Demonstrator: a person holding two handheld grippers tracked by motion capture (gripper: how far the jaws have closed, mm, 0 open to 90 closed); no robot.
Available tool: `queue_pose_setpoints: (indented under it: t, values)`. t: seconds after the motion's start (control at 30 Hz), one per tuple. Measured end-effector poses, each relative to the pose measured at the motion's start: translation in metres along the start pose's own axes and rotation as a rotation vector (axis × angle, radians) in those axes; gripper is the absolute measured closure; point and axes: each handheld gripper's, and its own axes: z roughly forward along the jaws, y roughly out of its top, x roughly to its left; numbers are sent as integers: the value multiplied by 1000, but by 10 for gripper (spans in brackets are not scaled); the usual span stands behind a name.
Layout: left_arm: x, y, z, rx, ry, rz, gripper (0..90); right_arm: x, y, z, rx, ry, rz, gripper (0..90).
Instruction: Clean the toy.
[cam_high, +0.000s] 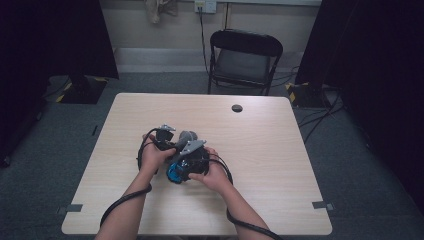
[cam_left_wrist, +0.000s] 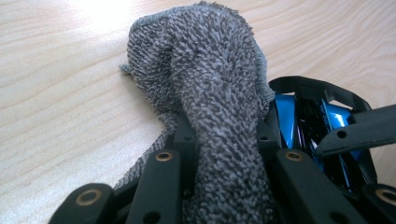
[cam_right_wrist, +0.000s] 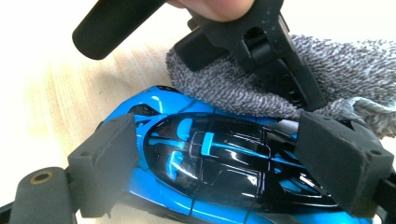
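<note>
High view: both hands together at the middle of a pale wooden tabletop (cam_high: 270, 150). Left gripper (cam_high: 167, 137) beside right gripper (cam_high: 187, 157), nearly touching. Grey cloth (cam_high: 186, 136) bunched between them, blue toy car (cam_high: 175, 172) low in the right gripper, just above the tabletop. Black cables looping back along both forearms. Black folding chair (cam_high: 245, 60) beyond the far edge, dark round hole (cam_high: 237, 108) near that edge.

Left gripper view: jaws clamped on the cloth (cam_left_wrist: 215, 93), a thick fold of it pinched between them and rising forward over the wood (cam_left_wrist: 56, 93). Car (cam_left_wrist: 285, 114) just right of the cloth, touching it, partly hidden behind the other gripper's black frame.

Right gripper view: jaws clamped on the car (cam_right_wrist: 201, 163), one foam pad on each side of its glossy black roof, blue bodywork showing front and below. Cloth (cam_right_wrist: 327, 70) pressed against the car's far side. Left gripper (cam_right_wrist: 261, 51) above, gripping the cloth, a fingertip showing at the top edge.
</note>
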Motion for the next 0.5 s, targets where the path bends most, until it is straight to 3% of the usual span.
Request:
queue_pose_setpoints:
  t: [0.5]
  values:
    - [3,-8,-10,11,-20,2,716,-1,0,0,-3,2,8,133]
